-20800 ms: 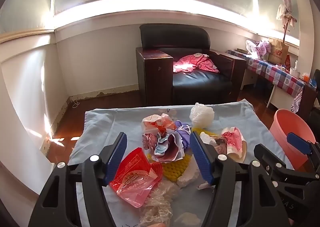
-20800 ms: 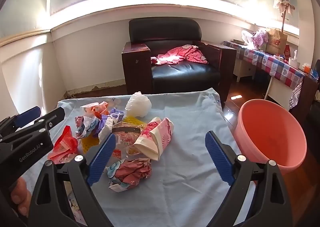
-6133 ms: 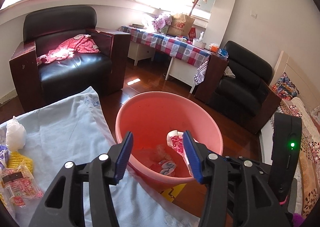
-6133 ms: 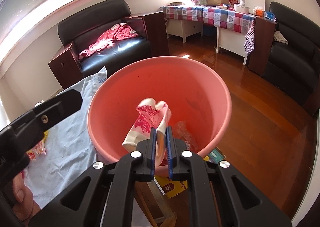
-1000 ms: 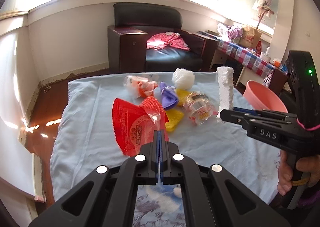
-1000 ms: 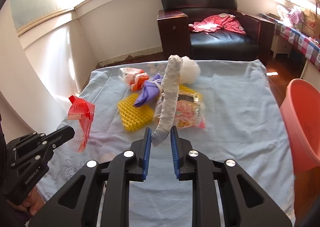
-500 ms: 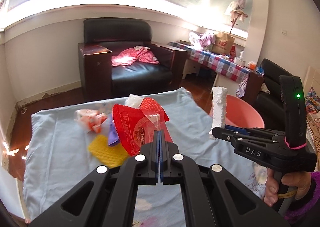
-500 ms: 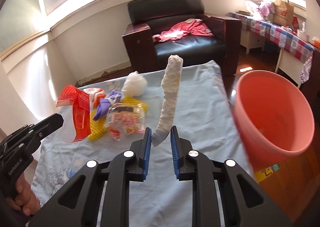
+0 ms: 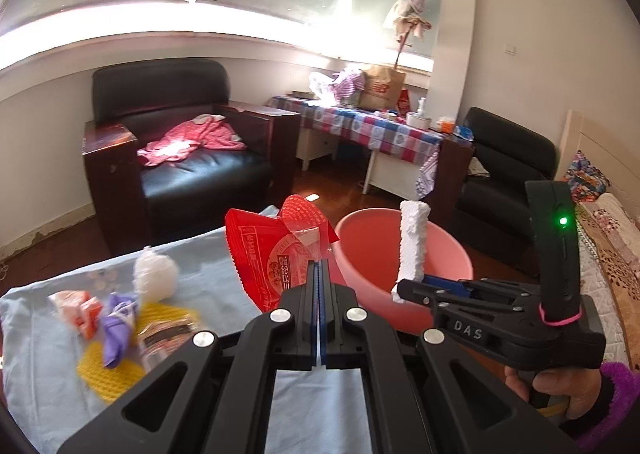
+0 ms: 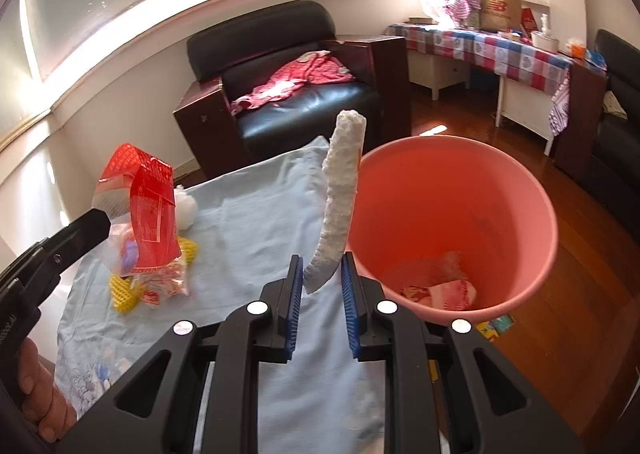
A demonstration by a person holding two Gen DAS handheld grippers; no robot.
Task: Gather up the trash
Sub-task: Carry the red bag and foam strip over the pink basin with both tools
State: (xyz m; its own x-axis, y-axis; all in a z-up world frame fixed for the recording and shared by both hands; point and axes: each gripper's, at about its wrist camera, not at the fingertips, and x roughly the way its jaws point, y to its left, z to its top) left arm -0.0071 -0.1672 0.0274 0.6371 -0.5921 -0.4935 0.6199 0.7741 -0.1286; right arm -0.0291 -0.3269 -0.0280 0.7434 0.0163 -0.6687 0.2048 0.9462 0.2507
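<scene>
My left gripper [image 9: 319, 268] is shut on a red plastic wrapper [image 9: 272, 250] and holds it in the air above the table's right part; the wrapper also shows in the right wrist view [image 10: 150, 210]. My right gripper [image 10: 320, 278] is shut on a white foam strip [image 10: 342, 190] that stands upright; the strip also shows in the left wrist view [image 9: 412, 246]. The pink basin [image 10: 516, 190] stands right of the table, just right of the strip. It holds a pink-and-white wrapper [image 10: 448, 292]. It also shows in the left wrist view [image 9: 444, 242].
On the light blue tablecloth [image 10: 248, 230] lie a white bag ball [image 9: 156, 274], a purple wrapper [image 9: 118, 318], a yellow mesh piece [image 9: 108, 370], an orange wrapper [image 9: 78, 308] and a clear snack bag [image 10: 164, 286]. A black armchair [image 9: 180, 158] stands behind the table.
Both grippers have swung to the right with their loads. The pink basin is now closer and larger in both views, and the trash pile has shifted to the left.
</scene>
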